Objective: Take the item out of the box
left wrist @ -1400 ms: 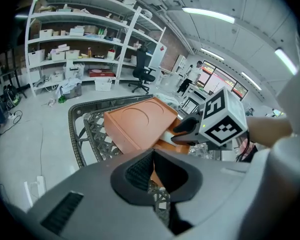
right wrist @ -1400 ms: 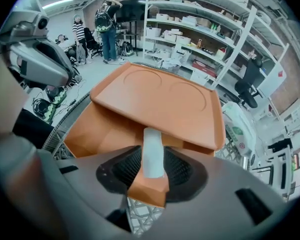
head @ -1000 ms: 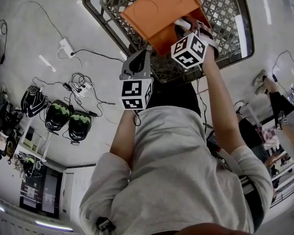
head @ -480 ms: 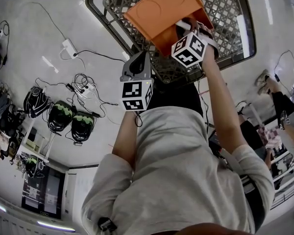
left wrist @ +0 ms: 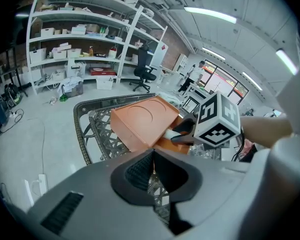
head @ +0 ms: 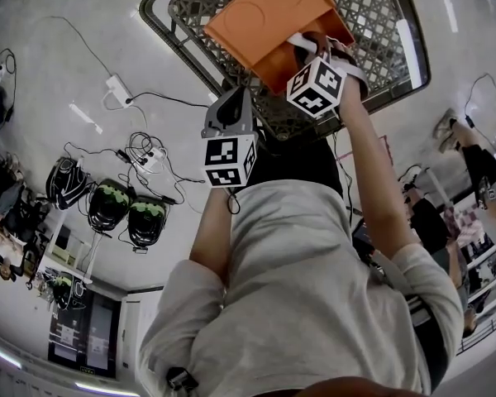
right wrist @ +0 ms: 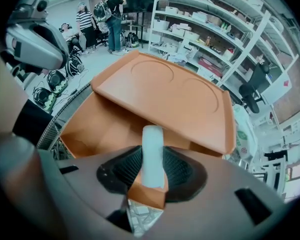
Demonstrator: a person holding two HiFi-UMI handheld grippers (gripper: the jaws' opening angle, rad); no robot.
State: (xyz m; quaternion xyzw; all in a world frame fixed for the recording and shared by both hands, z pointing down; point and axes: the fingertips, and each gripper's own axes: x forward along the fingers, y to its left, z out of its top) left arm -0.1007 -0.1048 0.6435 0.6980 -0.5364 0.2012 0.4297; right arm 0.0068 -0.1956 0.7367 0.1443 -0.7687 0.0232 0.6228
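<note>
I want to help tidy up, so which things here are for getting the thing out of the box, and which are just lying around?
For the job: orange box, white item, right gripper closing on that item.

Just lying about: wire basket, floor cables, shelves, office chair, shut left gripper.

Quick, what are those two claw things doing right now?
Left gripper: closed, holding nothing.
Right gripper: jaws closing on the white item at the orange box.

- we see matt, smooth cardboard on the orange box point(head: 269, 15)
- we see dark metal mesh on the basket point(head: 372, 23)
- we find the white item point(right wrist: 152, 154) smooth, faintly glossy
</note>
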